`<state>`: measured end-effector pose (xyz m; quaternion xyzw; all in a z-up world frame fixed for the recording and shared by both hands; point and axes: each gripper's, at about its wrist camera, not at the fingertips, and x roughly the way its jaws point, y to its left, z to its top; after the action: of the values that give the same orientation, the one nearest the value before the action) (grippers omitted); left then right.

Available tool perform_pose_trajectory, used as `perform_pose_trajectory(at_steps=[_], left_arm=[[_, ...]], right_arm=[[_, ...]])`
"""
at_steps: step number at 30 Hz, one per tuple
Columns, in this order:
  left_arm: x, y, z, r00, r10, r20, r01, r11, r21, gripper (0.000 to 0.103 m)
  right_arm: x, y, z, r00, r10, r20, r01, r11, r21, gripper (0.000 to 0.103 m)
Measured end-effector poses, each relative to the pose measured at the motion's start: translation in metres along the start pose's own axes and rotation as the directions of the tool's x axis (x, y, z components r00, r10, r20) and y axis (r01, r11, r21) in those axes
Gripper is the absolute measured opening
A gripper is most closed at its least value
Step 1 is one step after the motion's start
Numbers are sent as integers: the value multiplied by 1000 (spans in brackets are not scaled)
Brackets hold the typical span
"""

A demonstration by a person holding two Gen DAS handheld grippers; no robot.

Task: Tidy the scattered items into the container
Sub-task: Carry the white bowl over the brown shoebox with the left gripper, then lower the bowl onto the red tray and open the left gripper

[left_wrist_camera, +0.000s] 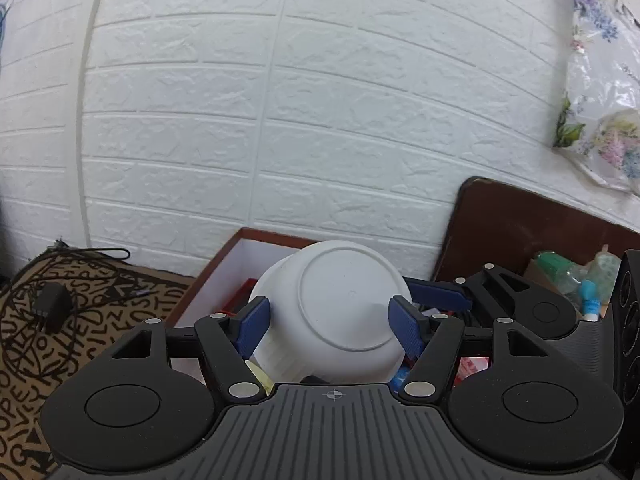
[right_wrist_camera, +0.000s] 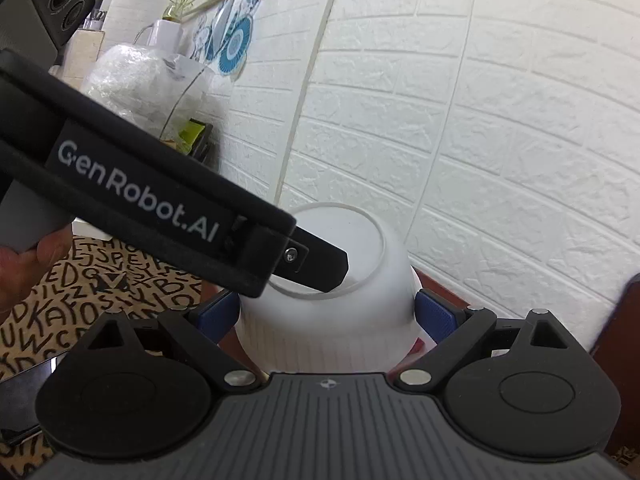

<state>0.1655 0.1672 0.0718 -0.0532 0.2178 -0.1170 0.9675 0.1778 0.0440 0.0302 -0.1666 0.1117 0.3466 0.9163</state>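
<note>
Left claw (left_wrist_camera: 330, 322) pinches an upturned white bowl (left_wrist_camera: 340, 300) by its sides, base facing the camera. Right claw (right_wrist_camera: 326, 314) presses the same bowl from both sides. The bowl hangs over an open box (left_wrist_camera: 224, 272) holding assorted items. Behind stands a white brick wall (left_wrist_camera: 280, 120).

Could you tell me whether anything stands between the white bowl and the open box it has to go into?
Nothing visible does. The white bowl, bottom towards the camera, is clamped by both the left gripper and the right gripper in front of the open box. Red items already lie inside the box, though most of its floor is hidden behind the bowl.
</note>
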Motion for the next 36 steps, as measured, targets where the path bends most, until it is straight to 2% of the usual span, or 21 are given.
perform_pose_trajectory(at_steps=[9,21,26,32,34,36], left_arm=[[69,40,16,999,0,-37,-3,996,-88,77],[151,67,34,993,-48,-104,31,987,-160,77],[175,73,34,991,-40,-128,18,986,-166,77],[192,85,33,988,-53,-149,17,973,-231,78],[191,87,32,989,-47,-142,8,964,-267,92],[186,88,32,991,-43,-123,7,959,-285,100]], right_arm=[[73,-22,9,996,18,-82,-18,1000,0,96],[145,-69,4,980,14,-196,-7,999,32,96],[169,-76,3,970,10,-244,-7,1000,15,96],[185,-77,5,951,19,-309,-29,999,-27,96],[185,-75,6,944,26,-329,-42,998,-42,97],[182,-71,5,948,9,-319,-34,997,-75,100]])
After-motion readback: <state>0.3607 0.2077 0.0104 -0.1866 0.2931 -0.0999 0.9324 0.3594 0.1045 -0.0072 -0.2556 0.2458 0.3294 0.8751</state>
